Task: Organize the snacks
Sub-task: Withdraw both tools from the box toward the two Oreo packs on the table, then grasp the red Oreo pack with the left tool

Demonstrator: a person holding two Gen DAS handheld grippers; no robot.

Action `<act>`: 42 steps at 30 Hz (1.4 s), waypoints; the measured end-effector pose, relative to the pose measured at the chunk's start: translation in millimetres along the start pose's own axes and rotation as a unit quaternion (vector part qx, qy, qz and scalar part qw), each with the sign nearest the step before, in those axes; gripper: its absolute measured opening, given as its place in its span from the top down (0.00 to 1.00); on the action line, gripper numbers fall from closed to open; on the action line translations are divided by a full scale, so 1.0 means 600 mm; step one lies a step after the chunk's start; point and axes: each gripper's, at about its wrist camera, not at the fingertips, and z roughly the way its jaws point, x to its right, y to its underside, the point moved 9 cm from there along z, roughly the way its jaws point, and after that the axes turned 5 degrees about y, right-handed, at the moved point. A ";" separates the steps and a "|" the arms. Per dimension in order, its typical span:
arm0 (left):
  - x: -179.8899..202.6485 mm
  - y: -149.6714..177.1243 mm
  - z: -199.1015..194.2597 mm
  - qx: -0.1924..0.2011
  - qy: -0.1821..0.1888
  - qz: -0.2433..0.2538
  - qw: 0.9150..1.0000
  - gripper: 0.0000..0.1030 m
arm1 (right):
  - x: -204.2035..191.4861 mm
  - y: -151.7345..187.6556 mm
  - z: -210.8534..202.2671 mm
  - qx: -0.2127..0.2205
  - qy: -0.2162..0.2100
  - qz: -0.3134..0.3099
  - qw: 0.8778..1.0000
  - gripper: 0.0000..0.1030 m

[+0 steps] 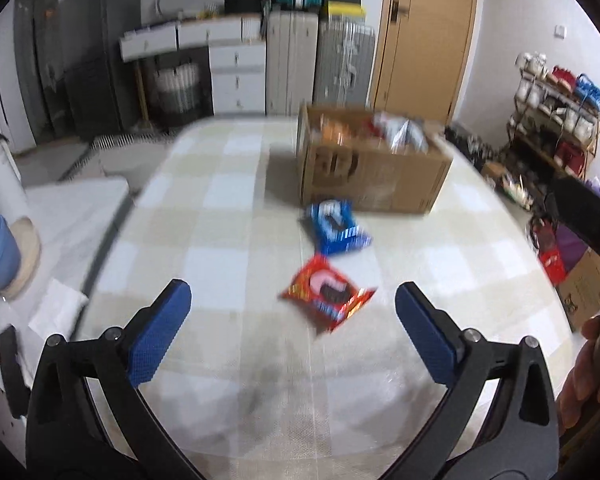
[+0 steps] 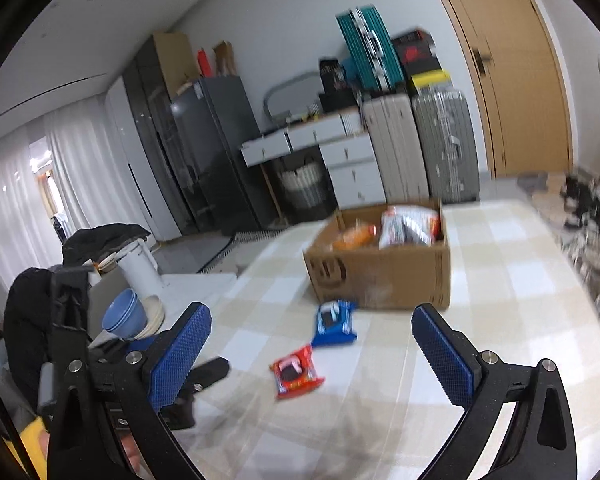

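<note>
**Two packets loose, both grippers wide and closing in**

On the checked tablecloth (image 1: pixel 228 208), two snack packets lying short of the cardboard box (image 1: pixel 372 178). Red packet (image 1: pixel 328 294) nearest, blue packet (image 1: pixel 336 228) just beyond it, close under the box's front wall but apart from it. Box already holding several snacks, so probably most of the sorting done, these two left.

Left gripper (image 1: pixel 293 312) spread wide, nothing between the blue pads. Red packet dead ahead and a touch right of centre in the left wrist view, already sitting between the fingertips in the picture, though clearly lying further out on the cloth and untouched. Lies skewed, long axis running diagonally across the line of the fingers, one corner pointing back toward the tool.

Right gripper (image 2: pixel 311 327) wide apart too, empty. From the right wrist view, red packet (image 2: pixel 298 372) low and left of centre, blue packet (image 2: pixel 334 324) higher, nearer the middle, box (image 2: pixel 380 268) behind.

Judging by that: left gripper better lined up on the red packet, right better placed for the blue. Coming move likely a drop forward and down onto red, pads needing to straddle its narrow way. Flat on the cloth, so a risk of skidding rather than lifting. Much motion blur; packet print not readable.
</note>
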 end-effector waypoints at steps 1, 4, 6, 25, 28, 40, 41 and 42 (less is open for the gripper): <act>-0.003 0.010 0.018 -0.012 0.002 -0.003 1.000 0.01 | 0.006 0.010 0.014 -0.010 0.000 0.005 1.000 0.01; -0.011 0.035 0.079 -0.052 0.008 -0.023 0.998 0.01 | 0.019 0.024 0.046 -0.031 0.006 0.011 0.999 0.01; -0.012 0.046 0.115 -0.071 0.012 -0.036 0.997 0.01 | 0.027 0.036 0.065 -0.043 0.004 0.017 0.999 0.01; 0.034 0.027 0.294 -0.149 -0.008 -0.026 0.988 0.06 | 0.112 0.117 0.168 -0.118 0.000 0.072 0.990 0.01; 0.032 0.025 0.291 -0.138 0.009 -0.024 0.990 0.26 | 0.115 0.121 0.168 -0.120 0.001 0.075 0.990 0.01; 0.030 0.039 0.250 -0.125 0.062 -0.009 0.990 0.63 | 0.107 0.128 0.168 -0.122 0.004 0.073 0.990 0.01; 0.031 0.041 0.247 -0.126 0.068 -0.010 0.990 0.63 | 0.105 0.127 0.167 -0.121 0.005 0.071 0.990 0.01; 0.032 0.042 0.245 -0.128 0.074 -0.010 0.989 0.64 | 0.104 0.126 0.167 -0.120 0.005 0.070 0.990 0.01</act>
